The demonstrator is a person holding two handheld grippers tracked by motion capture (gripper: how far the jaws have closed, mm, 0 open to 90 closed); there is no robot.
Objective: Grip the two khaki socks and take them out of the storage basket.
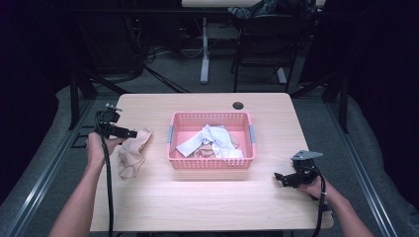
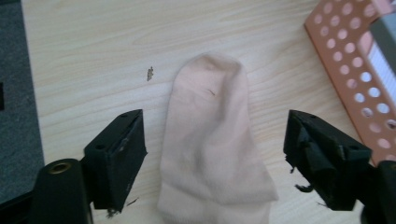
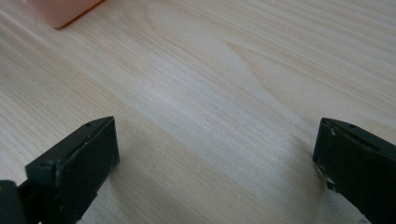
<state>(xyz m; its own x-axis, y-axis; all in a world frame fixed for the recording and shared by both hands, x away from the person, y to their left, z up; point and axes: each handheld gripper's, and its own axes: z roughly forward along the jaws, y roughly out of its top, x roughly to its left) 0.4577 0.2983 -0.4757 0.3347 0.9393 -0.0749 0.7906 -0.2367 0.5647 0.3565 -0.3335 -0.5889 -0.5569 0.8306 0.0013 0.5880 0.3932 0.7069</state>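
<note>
Pale wood tabletop [image 1: 207, 197] is carrying a beige sock [image 2: 212, 149], lying lengthwise straight ahead between the left tool's [image 2: 212, 154] spread, released jaws; right tool [image 3: 215, 163] is idling open, much farther off.

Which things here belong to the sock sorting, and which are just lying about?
Part of the job:
- beige sock flat on the table, between the open jaws of the left gripper
- pink basket holding white and beige socks
- right gripper, jaws open over bare table

Lying about:
- table's cable hole
- furniture legs behind the table
</note>
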